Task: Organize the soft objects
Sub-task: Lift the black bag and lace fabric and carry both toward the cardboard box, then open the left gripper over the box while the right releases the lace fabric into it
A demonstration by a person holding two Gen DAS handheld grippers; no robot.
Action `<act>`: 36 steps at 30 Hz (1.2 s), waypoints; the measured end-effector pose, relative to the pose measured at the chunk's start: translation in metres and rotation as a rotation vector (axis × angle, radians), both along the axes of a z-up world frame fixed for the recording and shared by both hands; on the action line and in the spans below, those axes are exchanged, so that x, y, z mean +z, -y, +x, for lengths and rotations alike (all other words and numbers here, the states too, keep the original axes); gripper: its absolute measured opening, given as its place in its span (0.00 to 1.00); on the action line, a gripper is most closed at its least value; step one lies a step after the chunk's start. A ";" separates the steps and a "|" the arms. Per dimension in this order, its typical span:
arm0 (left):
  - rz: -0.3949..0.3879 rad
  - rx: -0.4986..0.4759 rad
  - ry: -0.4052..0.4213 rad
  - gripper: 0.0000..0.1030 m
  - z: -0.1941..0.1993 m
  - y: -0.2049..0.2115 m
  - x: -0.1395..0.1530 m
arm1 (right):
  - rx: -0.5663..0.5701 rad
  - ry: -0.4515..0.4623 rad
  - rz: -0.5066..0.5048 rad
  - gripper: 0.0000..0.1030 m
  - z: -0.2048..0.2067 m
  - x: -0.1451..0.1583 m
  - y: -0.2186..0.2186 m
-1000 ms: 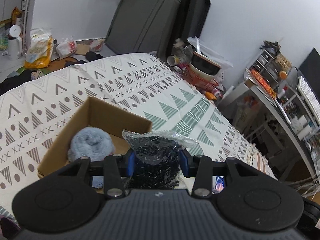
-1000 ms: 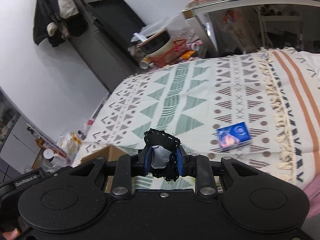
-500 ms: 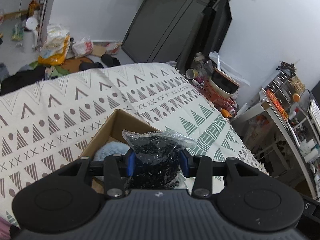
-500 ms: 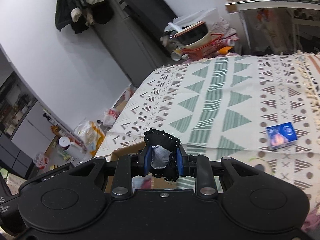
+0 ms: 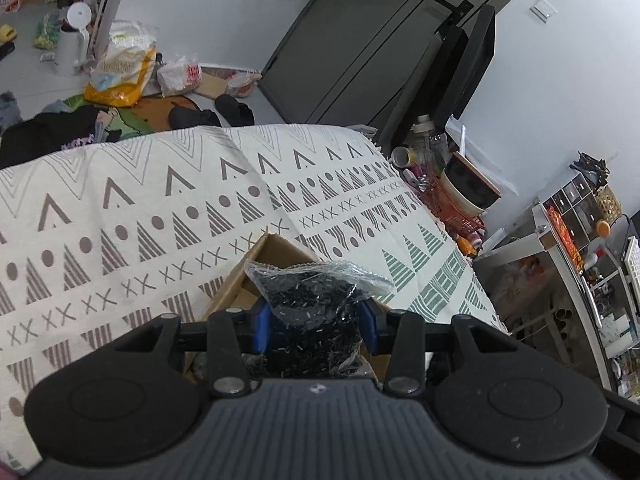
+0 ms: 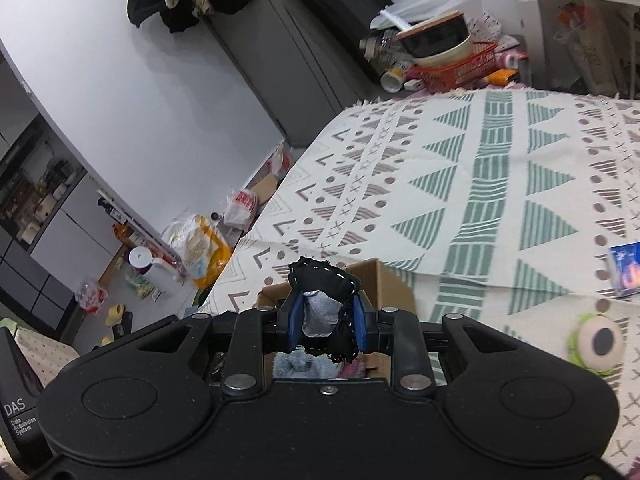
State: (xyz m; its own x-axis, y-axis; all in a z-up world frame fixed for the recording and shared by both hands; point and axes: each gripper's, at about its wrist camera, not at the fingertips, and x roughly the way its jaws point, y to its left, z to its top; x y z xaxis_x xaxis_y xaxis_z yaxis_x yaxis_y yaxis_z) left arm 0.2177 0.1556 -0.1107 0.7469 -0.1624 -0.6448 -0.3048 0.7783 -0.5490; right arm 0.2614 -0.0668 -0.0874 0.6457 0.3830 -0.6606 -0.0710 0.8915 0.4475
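Both grippers are drawing in over the cardboard box compared with a second ago: from the left wrist the box is sliding under the tool so that only its far corner shows now, and from the right wrist the blue packet is drifting off to the edge of the bedspread.

From the left wrist, the left gripper (image 5: 316, 330) is gripping a clear plastic bag of black bits (image 5: 316, 300), its blue fingers (image 5: 262, 328) clenched part-way against the bag's sides. The bag is hanging right above the cardboard box (image 5: 276, 250), which is sitting on the patterned bedspread (image 5: 120, 208). What is already in the box is mostly hidden here by the tool.

From the right wrist, the right gripper (image 6: 326, 322) is pinching a small black fabric piece (image 6: 324, 280) with pale stitching, and something grey is showing between the fingers (image 6: 296, 318), possibly part of the same item. The open box (image 6: 384, 280) lies just ahead and below, and a fluffy grey-blue thing (image 6: 294, 364) is peeking out inside it. So at least one item is already stowed, two are waiting to be dropped in, and a green one-eyed plush toy (image 6: 596, 342) and the blue packet (image 6: 626, 262) are lying on the bedspread outside the box.
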 end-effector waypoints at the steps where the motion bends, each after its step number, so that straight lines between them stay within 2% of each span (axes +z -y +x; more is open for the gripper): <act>1: -0.004 0.001 0.000 0.42 0.003 -0.001 -0.001 | 0.002 -0.004 -0.001 0.25 0.003 -0.002 -0.003; 13: -0.043 0.033 -0.005 0.42 0.033 -0.009 -0.015 | 0.003 -0.040 -0.002 0.25 0.029 -0.013 -0.016; 17: -0.051 0.056 -0.006 0.57 0.039 -0.007 -0.015 | 0.007 -0.044 0.000 0.25 0.032 -0.014 -0.016; 19: -0.071 0.065 0.015 0.69 0.037 -0.008 -0.014 | 0.008 -0.046 0.003 0.25 0.032 -0.014 -0.015; 20: -0.071 0.063 0.030 0.72 0.035 -0.008 -0.012 | 0.008 -0.047 0.004 0.25 0.033 -0.015 -0.014; 26: -0.019 0.075 0.054 0.74 0.029 -0.004 -0.005 | 0.010 -0.054 0.026 0.26 0.032 -0.019 -0.011; 30: -0.005 0.082 0.054 0.74 0.027 -0.004 -0.003 | 0.019 -0.064 0.055 0.36 0.035 -0.022 -0.010; 33: 0.012 0.076 0.054 0.74 0.026 -0.002 -0.001 | 0.023 -0.075 0.066 0.47 0.038 -0.022 -0.007; 36: 0.017 0.079 0.043 0.74 0.025 0.000 0.000 | 0.013 -0.062 0.052 0.52 0.034 -0.018 0.001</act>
State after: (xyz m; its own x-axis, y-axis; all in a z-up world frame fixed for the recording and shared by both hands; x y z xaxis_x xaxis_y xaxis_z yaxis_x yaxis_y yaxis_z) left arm 0.2429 0.1560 -0.1103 0.7842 -0.0914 -0.6137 -0.3416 0.7621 -0.5500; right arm 0.2955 -0.0680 -0.1053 0.5993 0.4258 -0.6779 -0.0532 0.8661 0.4971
